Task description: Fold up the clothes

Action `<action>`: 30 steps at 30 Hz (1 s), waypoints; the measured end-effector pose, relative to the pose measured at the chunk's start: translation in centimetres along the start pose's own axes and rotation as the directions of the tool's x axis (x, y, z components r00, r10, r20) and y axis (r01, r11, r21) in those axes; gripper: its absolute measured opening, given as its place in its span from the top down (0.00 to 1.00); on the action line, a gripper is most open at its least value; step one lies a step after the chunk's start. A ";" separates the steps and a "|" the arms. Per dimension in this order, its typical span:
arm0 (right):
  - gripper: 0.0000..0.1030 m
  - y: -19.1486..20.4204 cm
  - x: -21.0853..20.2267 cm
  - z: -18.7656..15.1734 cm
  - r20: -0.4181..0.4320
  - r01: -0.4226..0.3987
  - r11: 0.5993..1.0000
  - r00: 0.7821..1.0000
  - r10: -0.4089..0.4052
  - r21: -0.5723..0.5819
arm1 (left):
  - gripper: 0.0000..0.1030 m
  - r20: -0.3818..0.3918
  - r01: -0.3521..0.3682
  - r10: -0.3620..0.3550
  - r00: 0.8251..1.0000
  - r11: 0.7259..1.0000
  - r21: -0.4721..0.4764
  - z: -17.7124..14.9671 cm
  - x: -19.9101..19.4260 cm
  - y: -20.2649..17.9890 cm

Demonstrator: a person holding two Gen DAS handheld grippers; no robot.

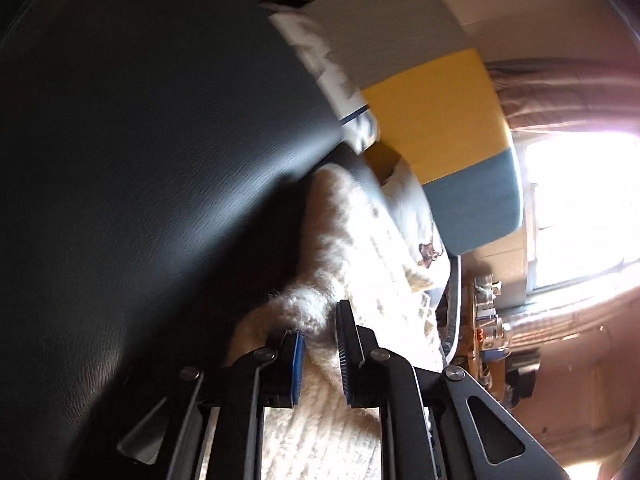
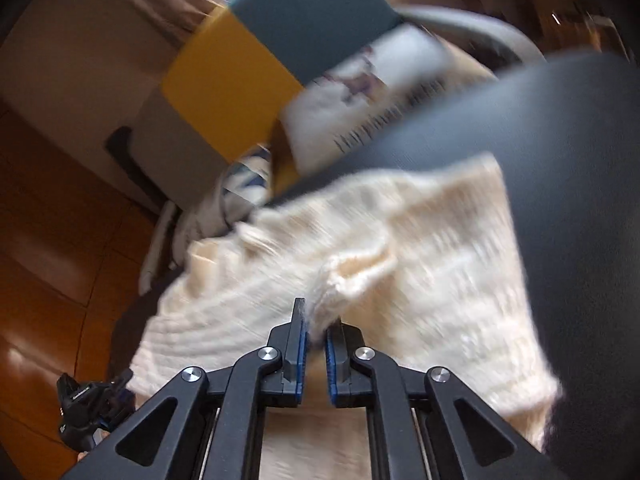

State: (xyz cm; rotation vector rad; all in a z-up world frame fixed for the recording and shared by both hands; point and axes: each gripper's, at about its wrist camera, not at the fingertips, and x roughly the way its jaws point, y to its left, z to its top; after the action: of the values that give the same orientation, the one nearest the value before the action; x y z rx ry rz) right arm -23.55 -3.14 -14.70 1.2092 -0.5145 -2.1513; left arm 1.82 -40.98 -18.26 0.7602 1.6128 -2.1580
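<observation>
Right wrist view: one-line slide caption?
Right gripper pinching a fold of the cream fuzzy knit garment over a dark textured surface.

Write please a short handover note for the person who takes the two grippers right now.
Left gripper: shut on the cream knit sweater.
Right gripper: shut on another bunch of the same sweater.
The sweater hangs half over the dark table, lifted and rumpled.
Done: both grips taken. No neat fold visible yet.
Left: spread it flat on the table, then fold.
</observation>
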 end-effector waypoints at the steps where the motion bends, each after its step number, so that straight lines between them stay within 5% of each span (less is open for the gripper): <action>1: 0.94 0.3 -0.2 0.2 0.003 0.013 1.000 1.000 -0.013 -0.013 | 0.85 0.012 0.008 -0.008 1.000 1.000 0.020 0.2 -0.3 -0.6; 5: 0.92 -1.5 1.7 -0.4 -0.087 0.097 0.995 0.992 -0.095 0.025 | 0.85 0.013 -0.042 0.041 0.999 0.996 0.082 0.2 -0.3 -1.4; 9: 0.88 -4.1 1.7 -1.3 -0.089 0.057 0.989 0.995 -0.045 0.137 | 0.85 -0.078 -0.054 0.058 0.995 0.997 0.048 -0.2 0.1 0.6; 12: 0.79 -2.9 0.2 -1.0 -0.048 0.115 0.991 0.993 -0.112 0.064 | 0.81 -0.127 -0.024 0.022 0.992 1.000 -0.014 0.2 -1.2 2.0; 17: 0.76 -0.6 -2.3 -0.3 0.028 0.210 0.976 0.978 -0.209 -0.062 | 0.77 -0.063 0.020 -0.017 0.998 0.999 0.043 2.3 -3.7 -0.4; 21: 0.76 4.6 -0.6 -0.1 0.008 0.222 0.925 0.973 -0.231 -0.308 | 0.74 -0.027 0.042 -0.039 0.999 0.992 0.119 3.7 -4.6 -3.1; 26: 0.76 7.7 4.0 -0.5 -0.064 0.243 0.842 0.949 -0.310 -0.482 | 0.73 -0.094 0.006 0.026 0.995 0.945 0.327 3.4 0.4 -8.4; 30: 0.76 6.0 7.9 -0.1 -0.115 0.338 0.795 0.886 -0.450 -0.504 | 0.73 -0.143 -0.032 0.114 0.983 0.876 0.481 1.8 5.3 -10.9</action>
State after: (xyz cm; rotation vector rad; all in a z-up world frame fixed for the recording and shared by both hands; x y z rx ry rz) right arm -24.69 -12.89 -16.04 1.3337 0.3949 -2.2391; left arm -8.91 -39.26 -12.66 1.1525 1.0921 -2.5245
